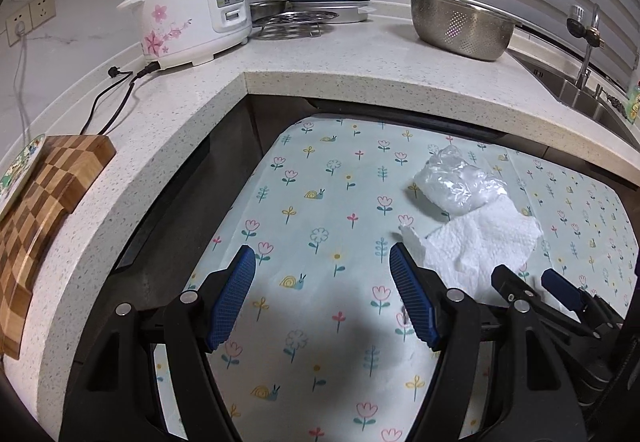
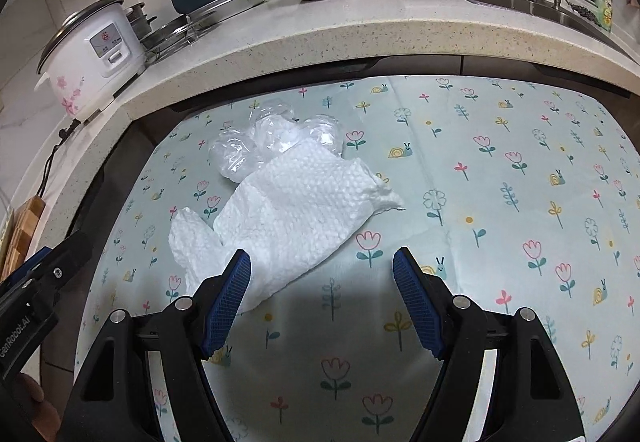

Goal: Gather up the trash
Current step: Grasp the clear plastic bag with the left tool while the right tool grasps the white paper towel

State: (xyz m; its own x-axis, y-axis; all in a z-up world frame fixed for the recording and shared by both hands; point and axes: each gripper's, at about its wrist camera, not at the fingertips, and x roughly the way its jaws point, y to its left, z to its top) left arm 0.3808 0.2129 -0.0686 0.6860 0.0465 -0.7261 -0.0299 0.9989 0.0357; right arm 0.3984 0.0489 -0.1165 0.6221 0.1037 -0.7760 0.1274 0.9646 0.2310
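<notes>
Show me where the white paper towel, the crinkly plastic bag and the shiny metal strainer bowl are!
paper towel (image 2: 296, 198), right wrist view, middle of the sheet.
plastic bag (image 2: 240, 154), right wrist view, crumpled clear part beside the towel.
strainer bowl (image 1: 460, 28), left wrist view, its holed side wall.

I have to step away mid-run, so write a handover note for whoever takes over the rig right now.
Left tool: open, empty, above bare floral tablecloth.
Right tool: open, empty; its left finger overlaps the paper towel's near edge in view, contact unclear.
Trash: crumpled white paper towel lies flat on the tablecloth; clear plastic wrap sits at its far end, touching it.
Done: nothing collected yet.
Left: grasp the towel and wrap, then bin them. No bin is in view.
</notes>
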